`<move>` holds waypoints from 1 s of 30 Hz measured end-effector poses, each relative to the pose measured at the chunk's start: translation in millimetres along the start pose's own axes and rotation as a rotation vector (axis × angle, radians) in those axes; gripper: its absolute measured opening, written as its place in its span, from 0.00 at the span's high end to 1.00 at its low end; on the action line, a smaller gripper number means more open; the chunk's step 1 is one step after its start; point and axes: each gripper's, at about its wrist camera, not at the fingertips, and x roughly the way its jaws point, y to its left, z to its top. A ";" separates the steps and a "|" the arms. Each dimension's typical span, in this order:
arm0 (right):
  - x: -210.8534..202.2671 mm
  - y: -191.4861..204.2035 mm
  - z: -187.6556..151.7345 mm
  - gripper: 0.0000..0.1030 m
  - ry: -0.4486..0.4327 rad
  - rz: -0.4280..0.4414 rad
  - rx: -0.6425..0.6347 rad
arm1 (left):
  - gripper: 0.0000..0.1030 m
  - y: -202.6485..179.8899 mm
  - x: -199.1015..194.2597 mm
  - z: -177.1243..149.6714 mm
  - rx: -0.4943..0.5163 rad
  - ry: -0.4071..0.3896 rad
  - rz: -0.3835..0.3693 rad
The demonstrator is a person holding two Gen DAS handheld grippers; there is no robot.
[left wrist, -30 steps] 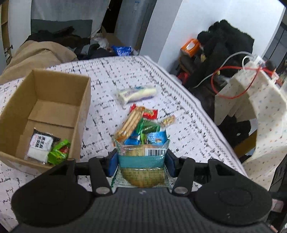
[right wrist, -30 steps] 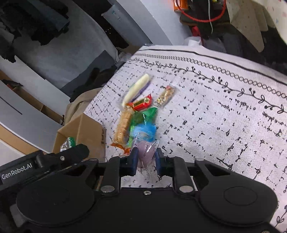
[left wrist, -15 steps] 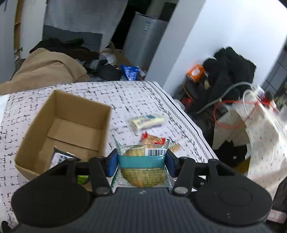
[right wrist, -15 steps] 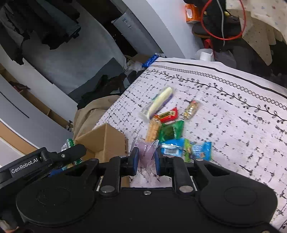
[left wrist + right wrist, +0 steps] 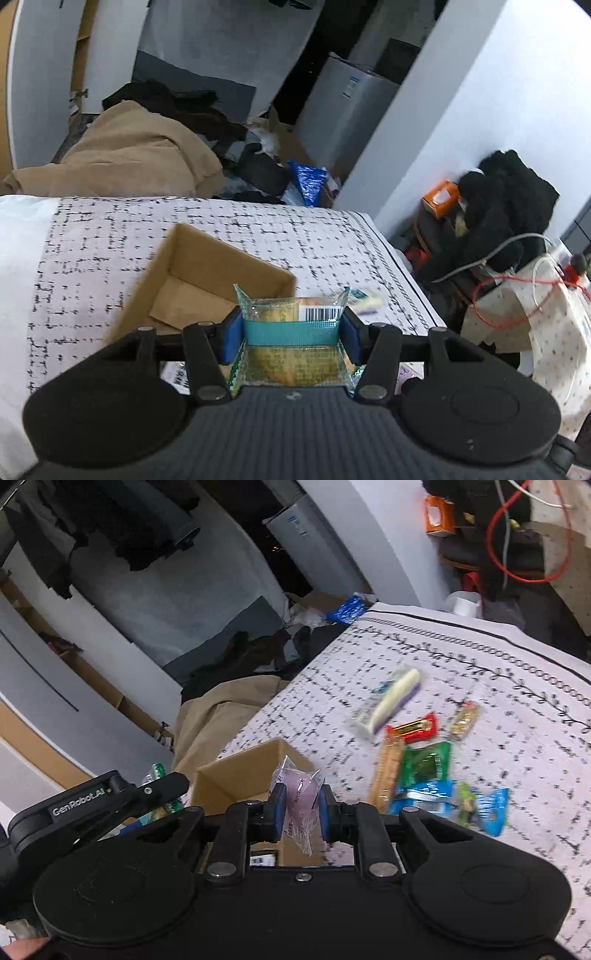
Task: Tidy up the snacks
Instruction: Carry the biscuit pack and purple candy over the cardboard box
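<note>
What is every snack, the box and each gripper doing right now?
Left gripper: shut on cake pack.
Right gripper: shut on pink snack.
Box: open, upright on the cloth.
White bar: lying flat.
Red pack: lying flat.
Green pack: lying flat, beside blue packs.

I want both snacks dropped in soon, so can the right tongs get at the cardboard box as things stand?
Probably yes. The right tongs, shut on a pink snack, hang just over the open cardboard box, with nothing between them.
</note>
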 end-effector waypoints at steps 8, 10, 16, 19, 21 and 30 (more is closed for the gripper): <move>23.0 29.6 -1.5 0.82 0.032 0.036 -0.023 | 0.48 34.6 -3.5 21.6 -0.065 -0.009 0.015; 30.1 38.2 -2.4 0.82 0.043 0.043 -0.035 | 0.48 42.8 -4.6 26.6 -0.079 -0.011 0.022; 47.3 55.2 -7.2 0.82 0.062 0.050 -0.053 | 0.48 62.0 -0.1 34.6 -0.123 0.000 0.032; 54.9 59.0 -8.6 0.82 0.065 0.047 -0.051 | 0.48 67.6 5.2 34.5 -0.135 0.017 0.032; 60.1 60.2 -9.3 0.82 0.064 0.042 -0.045 | 0.48 71.1 9.2 34.1 -0.144 0.028 0.032; 63.8 52.7 -9.5 0.39 0.033 -0.015 -0.034 | 0.33 75.9 17.6 35.5 -0.156 0.036 0.061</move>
